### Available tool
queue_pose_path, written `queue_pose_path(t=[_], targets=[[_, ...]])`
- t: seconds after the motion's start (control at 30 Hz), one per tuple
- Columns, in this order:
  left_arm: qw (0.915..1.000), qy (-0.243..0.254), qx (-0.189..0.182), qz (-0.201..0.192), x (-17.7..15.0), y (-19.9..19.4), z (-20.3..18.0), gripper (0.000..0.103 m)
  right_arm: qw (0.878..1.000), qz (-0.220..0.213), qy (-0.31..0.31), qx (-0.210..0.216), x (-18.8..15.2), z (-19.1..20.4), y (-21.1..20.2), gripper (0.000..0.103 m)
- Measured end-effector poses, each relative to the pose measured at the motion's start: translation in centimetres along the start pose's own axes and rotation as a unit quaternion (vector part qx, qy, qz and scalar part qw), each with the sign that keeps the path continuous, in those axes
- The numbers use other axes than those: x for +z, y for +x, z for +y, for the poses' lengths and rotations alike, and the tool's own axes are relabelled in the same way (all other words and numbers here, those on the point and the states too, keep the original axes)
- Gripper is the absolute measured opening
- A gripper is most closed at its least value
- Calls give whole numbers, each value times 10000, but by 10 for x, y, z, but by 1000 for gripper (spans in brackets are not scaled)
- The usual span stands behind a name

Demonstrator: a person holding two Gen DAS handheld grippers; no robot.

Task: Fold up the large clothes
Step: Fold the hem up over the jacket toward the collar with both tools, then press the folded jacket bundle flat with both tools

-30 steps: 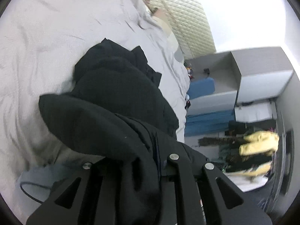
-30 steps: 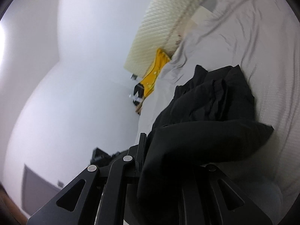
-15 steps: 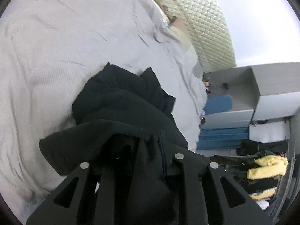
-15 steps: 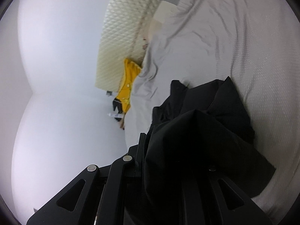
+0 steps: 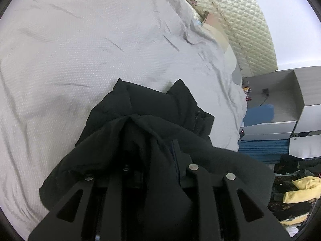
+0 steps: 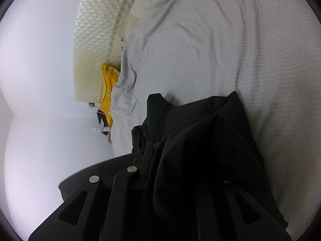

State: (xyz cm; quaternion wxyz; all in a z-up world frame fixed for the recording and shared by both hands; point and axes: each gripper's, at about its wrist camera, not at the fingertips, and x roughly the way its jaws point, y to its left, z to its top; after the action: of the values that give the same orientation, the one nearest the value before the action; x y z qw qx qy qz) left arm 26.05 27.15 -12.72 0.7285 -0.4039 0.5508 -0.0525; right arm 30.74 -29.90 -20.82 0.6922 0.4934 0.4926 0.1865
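Note:
A large black garment (image 5: 152, 116) lies bunched on the grey bedspread (image 5: 80, 50). It drapes over my left gripper (image 5: 158, 152) and hides the fingertips; the jaws are shut on its fabric. In the right wrist view the same black garment (image 6: 200, 132) covers my right gripper (image 6: 172, 152), which is also shut on the cloth. Its far end rests on the bedspread (image 6: 230, 50), folded into two peaks.
A cream quilted headboard (image 5: 240, 20) stands at the far end of the bed. A yellow cloth (image 6: 108, 92) lies by it. Grey shelves (image 5: 291, 104), blue bins (image 5: 260, 146) and a pile of yellow and dark clothes (image 5: 297, 190) stand beside the bed.
Both grippers have carried the held edge of the black garment forward over the rest of it, toward the headboard. The garment now sits more compact beneath them.

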Motion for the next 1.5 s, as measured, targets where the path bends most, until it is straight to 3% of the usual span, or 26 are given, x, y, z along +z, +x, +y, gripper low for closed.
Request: queue_pose_path(t=[0.23, 0.4, 0.53, 0.57, 0.63, 0.7, 0.77, 0.83, 0.87, 0.97, 1.03, 1.2, 1.33, 1.4, 1.5], targets=[[9991, -282, -138, 271, 20, 12, 8, 22, 9979, 402, -67, 502, 24, -8, 7, 23], [9975, -472, -404, 346, 33, 4, 6, 28, 9963, 377, -73, 774, 39, -8, -1, 45], [9969, -435, -524, 384, 40, -8, 2, 34, 9969, 314, -58, 715, 49, -9, -8, 46], [9968, -465, -565, 333, 42, -13, 2, 37, 9971, 306, -77, 699, 50, -9, -8, 46], [9967, -483, -650, 110, 45, -28, 2, 54, 9972, 228, -87, 708, 53, -7, -12, 48], [9978, -397, -505, -134, 48, -39, 0, 64, 9975, 110, -32, 699, 55, -7, -18, 50], [9987, -228, -345, -298, 48, -48, -3, 66, 9982, 24, -99, 586, 57, -6, -25, 53], [9983, -1, -221, -544, 44, -61, -7, 67, 9987, -155, -256, 405, 58, -1, -37, 63], [9976, 114, -119, -675, 42, -67, -9, 67, 9986, -280, -339, 291, 58, 2, -46, 73], [9899, 634, 297, -1237, 30, -87, -24, 68, 9951, -628, -701, -317, 54, 15, -72, 74], [9807, 1041, 506, -1578, 17, -97, -37, 70, 9866, -846, -1174, -757, 45, 32, -85, 74], [9550, 1957, 694, -2119, -30, -105, -69, 73, 9581, -1287, -2280, -1164, -3, 88, -97, 74], [9394, 2441, 684, -2307, -69, -91, -90, 73, 9246, -1527, -3172, -1458, -56, 133, -84, 75], [9311, 2651, 746, -2391, -82, -80, -98, 74, 9005, -1663, -3666, -1642, -86, 153, -70, 77], [9158, 2993, 929, -2511, -101, -61, -112, 74, 8817, -1789, -3994, -1765, -118, 163, -43, 80]])
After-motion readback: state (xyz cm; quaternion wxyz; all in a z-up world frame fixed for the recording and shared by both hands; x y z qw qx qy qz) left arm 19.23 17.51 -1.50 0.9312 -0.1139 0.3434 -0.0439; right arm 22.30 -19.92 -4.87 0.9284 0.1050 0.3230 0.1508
